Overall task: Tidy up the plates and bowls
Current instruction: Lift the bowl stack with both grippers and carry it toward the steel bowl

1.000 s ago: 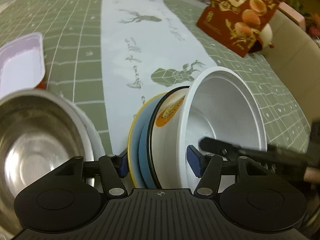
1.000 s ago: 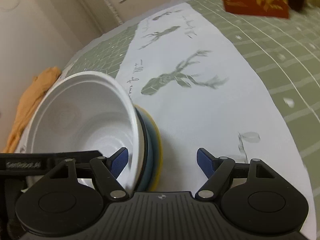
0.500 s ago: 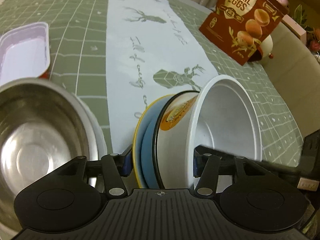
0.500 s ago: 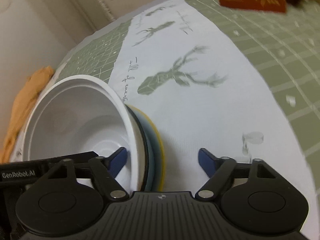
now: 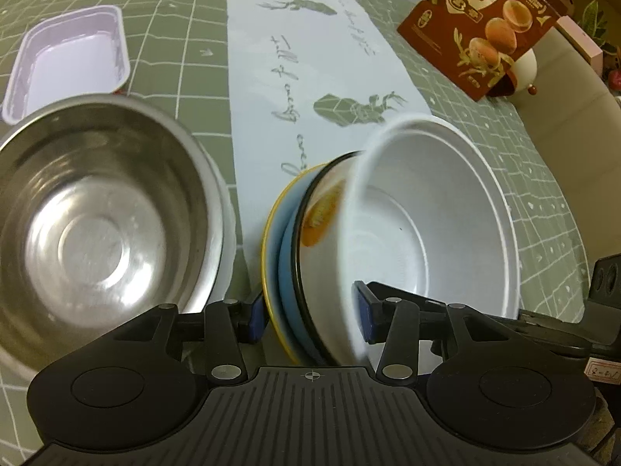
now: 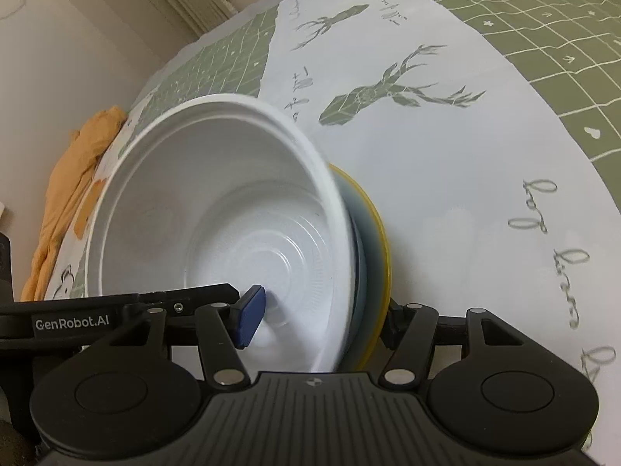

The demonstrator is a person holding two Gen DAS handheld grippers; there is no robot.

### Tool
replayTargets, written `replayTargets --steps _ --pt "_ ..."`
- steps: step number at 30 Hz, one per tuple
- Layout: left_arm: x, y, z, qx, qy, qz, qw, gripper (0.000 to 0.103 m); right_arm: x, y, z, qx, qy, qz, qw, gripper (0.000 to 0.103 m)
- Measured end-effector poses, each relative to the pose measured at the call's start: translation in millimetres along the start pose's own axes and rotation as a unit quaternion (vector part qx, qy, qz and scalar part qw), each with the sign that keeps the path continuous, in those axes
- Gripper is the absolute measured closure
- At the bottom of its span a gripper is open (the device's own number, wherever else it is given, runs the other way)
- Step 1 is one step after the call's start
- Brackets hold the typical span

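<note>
The left gripper (image 5: 310,316) has its blue-padded fingers (image 5: 258,316) clamped across a nested stack tipped on edge: one pad presses the back of the yellow-rimmed plate (image 5: 271,240), the other sits inside the white bowl (image 5: 434,225). Between those two lie a blue plate (image 5: 287,256) and a black-rimmed bowl with an orange print (image 5: 322,213), all pressed close together.

The right gripper (image 6: 322,318) grips the same stack from the opposite side. One of its fingers (image 6: 248,316) reaches into the white bowl (image 6: 233,213), and the other is hidden behind the yellow-rimmed plate (image 6: 378,233), so both grippers are closed on the stack. In the right wrist view the left gripper's black arm crosses in front of the bowl.

The stack stands over the white deer-print runner (image 5: 310,58) that runs down the middle of the bench (image 5: 174,39), which is covered in a green grid cloth. Just beside the stack on the left is a steel bowl (image 5: 101,225), mouth tilted toward the camera. Beyond it, toward the far left edge, lies a pale lilac tray (image 5: 70,58). A red quail-egg box (image 5: 485,27) stands near the far right edge. An orange cloth (image 6: 73,194) hangs past the bench edge.
</note>
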State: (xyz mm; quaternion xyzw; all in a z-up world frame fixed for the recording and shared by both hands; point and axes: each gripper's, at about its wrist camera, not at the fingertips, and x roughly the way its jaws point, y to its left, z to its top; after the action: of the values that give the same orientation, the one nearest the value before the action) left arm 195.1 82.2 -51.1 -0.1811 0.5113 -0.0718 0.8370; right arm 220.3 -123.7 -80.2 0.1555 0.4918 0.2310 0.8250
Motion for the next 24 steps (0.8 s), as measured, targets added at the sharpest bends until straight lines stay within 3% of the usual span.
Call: replayTargets --steps 12,16,24 --pt "1.7 -12.9 4.9 0.017 0.012 0.025 0.9995 0.056 -6.5 -20.1 7.8 0.027 -0.019 0.014 0.999 0.044" --pt "4.0 -16.8 10.9 0.018 0.017 0.032 0.9992 0.055 -2.5 -21.3 14.7 -0.001 -0.004 -0.002 1.000 0.045" --pt "5.6 -24.7 20.2 0.019 0.031 0.039 0.9986 0.053 7.2 -30.1 22.4 0.014 0.023 0.042 0.999 0.045"
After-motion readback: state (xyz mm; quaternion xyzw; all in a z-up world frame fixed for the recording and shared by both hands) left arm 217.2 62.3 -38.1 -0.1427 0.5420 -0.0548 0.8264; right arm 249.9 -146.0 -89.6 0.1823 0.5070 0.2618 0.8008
